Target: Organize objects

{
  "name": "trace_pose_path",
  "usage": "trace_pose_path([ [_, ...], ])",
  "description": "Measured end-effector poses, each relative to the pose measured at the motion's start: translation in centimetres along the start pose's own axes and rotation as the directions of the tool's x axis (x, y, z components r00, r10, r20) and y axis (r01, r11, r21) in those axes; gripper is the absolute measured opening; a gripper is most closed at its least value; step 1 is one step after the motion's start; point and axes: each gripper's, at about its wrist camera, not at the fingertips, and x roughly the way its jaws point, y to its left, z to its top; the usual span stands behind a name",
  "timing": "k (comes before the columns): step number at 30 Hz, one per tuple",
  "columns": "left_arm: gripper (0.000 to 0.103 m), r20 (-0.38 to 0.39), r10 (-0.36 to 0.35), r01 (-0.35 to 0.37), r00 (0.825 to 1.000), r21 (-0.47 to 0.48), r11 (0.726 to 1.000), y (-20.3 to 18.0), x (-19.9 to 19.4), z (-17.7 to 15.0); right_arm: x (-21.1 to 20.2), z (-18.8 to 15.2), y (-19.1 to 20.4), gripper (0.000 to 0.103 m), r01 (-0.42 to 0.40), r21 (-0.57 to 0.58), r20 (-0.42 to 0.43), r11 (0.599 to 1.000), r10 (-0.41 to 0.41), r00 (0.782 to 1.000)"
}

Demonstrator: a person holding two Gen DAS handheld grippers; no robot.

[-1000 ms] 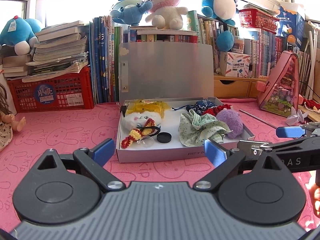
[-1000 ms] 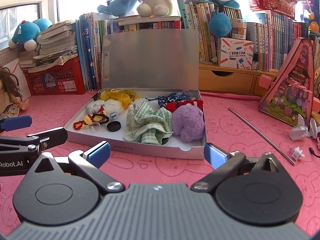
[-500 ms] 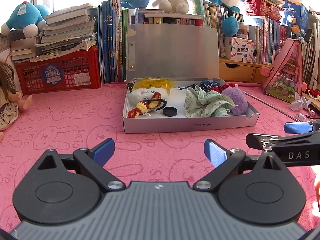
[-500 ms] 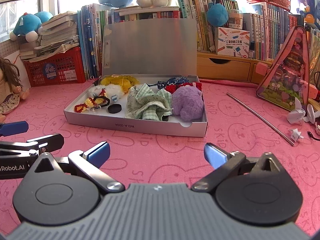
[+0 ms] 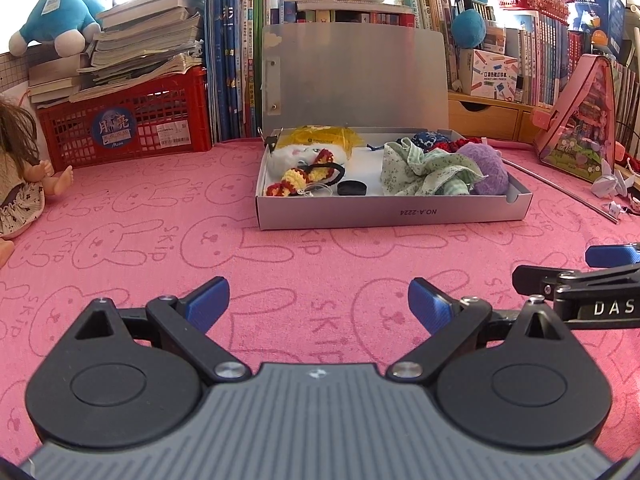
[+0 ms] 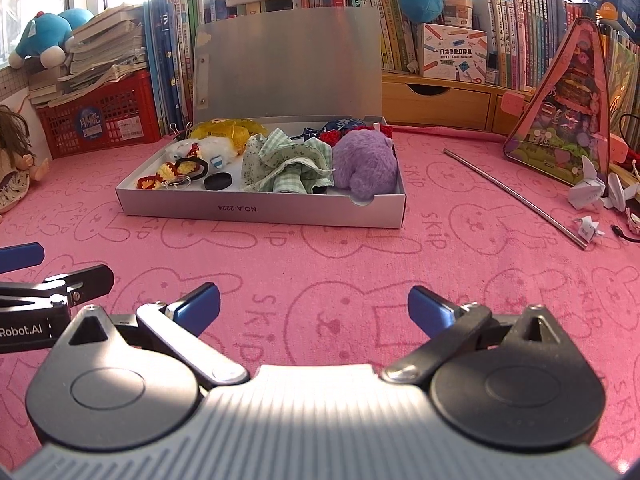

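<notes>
Child's room at home, pink bunny-print table cover [image 5: 168, 216], crowded bookshelves [image 6: 500, 28], blue plush toys [image 5: 52, 20], doll [image 5: 20, 172], red crate [image 5: 124, 120] under stacked books

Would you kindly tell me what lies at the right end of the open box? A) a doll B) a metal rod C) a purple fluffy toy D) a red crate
C: the purple fluffy toy sits inside the box at its right end, beside the green checked cloth.
</notes>
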Motion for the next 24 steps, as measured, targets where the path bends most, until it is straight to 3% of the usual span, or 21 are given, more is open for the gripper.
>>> trace_pose_path([
  [17, 0.098, -0.079, 0.025, -0.026, 0.997, -0.009, 1.000, 0.2, 2.0, -1.8, 1.2, -2.3, 0.2, 0.103, 0.028, -0.015, -0.060, 0.999, -0.029, 0.998],
  [24, 0.101, -0.098, 0.020, -0.023, 0.995, -0.026, 0.999, 0.4, 2.7, -1.8, 1.5, -2.4, 0.4, 0.103, 0.040, -0.024, -0.035, 0.999, -0.041, 0.999],
])
